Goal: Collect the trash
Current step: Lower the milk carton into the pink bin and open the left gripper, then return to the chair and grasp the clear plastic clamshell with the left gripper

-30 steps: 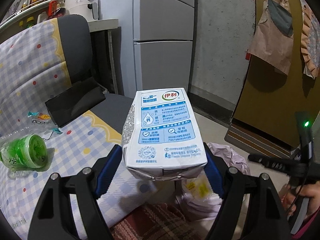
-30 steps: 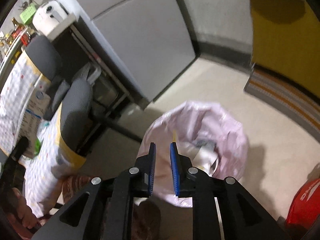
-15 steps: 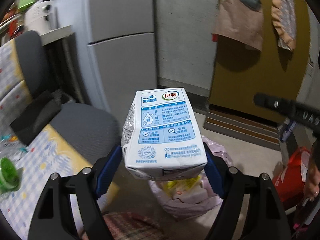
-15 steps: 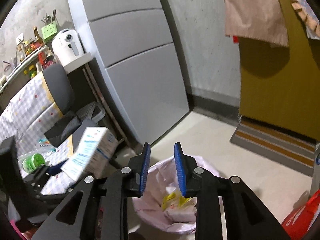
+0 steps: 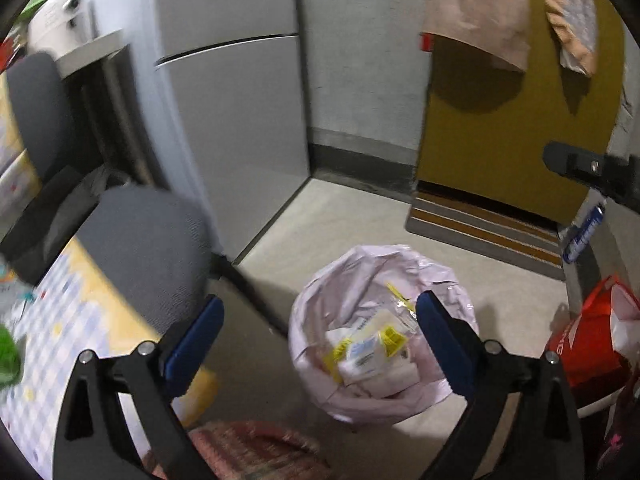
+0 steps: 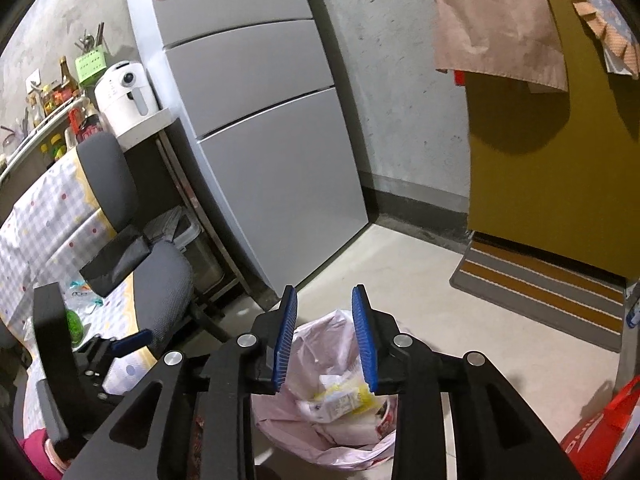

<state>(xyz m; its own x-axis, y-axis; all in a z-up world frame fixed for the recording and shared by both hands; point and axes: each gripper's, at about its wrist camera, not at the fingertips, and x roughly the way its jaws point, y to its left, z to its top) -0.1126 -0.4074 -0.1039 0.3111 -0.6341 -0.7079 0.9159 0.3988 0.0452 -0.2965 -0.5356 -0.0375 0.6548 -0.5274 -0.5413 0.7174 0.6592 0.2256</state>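
Note:
A pink trash bag [image 5: 380, 272] stands open on the floor. A white and blue milk carton [image 5: 366, 354] lies inside it among yellow and white wrappers. My left gripper [image 5: 320, 320] is open and empty above the bag. My right gripper [image 6: 326, 336] is open and empty, also over the bag [image 6: 320, 436], where the carton [image 6: 340, 402] shows between its fingers. A green-lidded bottle [image 6: 74, 324] lies on the checked chair cover at the left, among clear wrappers.
A grey chair [image 5: 148, 240] with a checked cover stands left of the bag. A grey fridge [image 6: 260, 120] is behind it. A yellow door [image 5: 500, 120] with a striped mat [image 5: 480, 232] is at the back right. A red bag [image 5: 592, 336] stands at the right.
My left gripper swung right from the chair to above the bag, opened and let go of the milk carton, which now lies in the bag. My right gripper tilted up and opened wider.

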